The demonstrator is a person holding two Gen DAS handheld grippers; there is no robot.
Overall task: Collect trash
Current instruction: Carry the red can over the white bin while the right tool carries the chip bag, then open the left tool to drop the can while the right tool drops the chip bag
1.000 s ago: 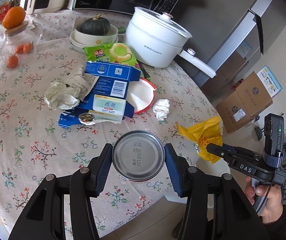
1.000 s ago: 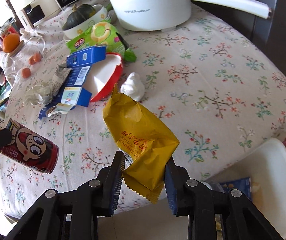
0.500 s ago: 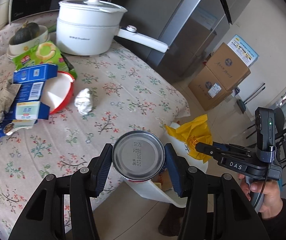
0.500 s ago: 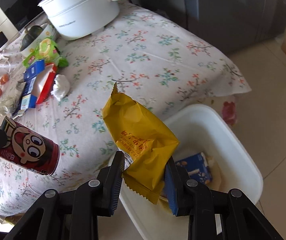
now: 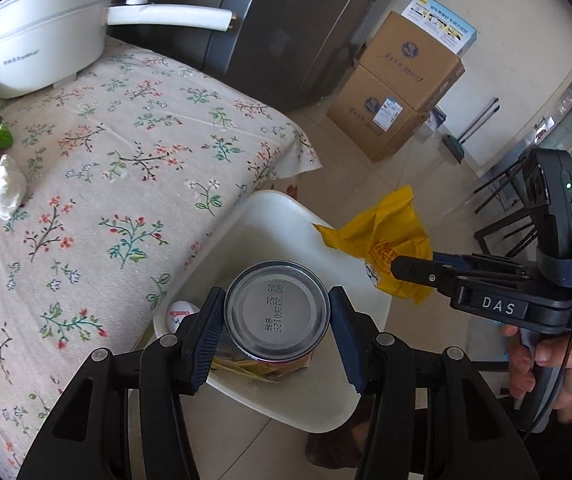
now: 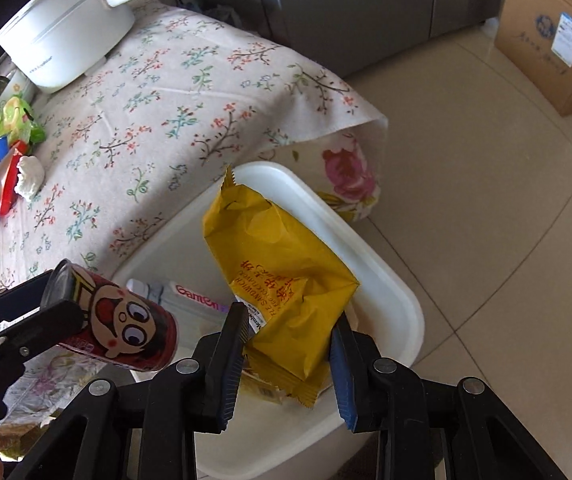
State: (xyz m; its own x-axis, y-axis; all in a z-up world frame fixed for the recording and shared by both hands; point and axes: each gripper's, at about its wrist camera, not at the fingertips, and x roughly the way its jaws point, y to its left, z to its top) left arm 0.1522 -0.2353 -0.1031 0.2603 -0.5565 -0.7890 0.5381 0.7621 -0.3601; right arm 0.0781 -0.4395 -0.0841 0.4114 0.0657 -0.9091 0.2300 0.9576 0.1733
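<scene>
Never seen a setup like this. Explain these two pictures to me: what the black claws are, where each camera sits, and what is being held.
No robot here: a person carries two hand-held grippers, each with a camera looking along its fingers. The left-hand camera shows the left gripper clamped on a can, seen end-on. The right-hand camera shows the right gripper with its jaws open around a yellow snack wrapper, which looks about to drop. Each camera also catches the other tool: the can's red cartoon side shows in the right view, and the person's hand in the left one. Both items hang over a white bin on the floor beside a table with a floral cloth. A white pot and a crumpled tissue remain on the table.
</scene>
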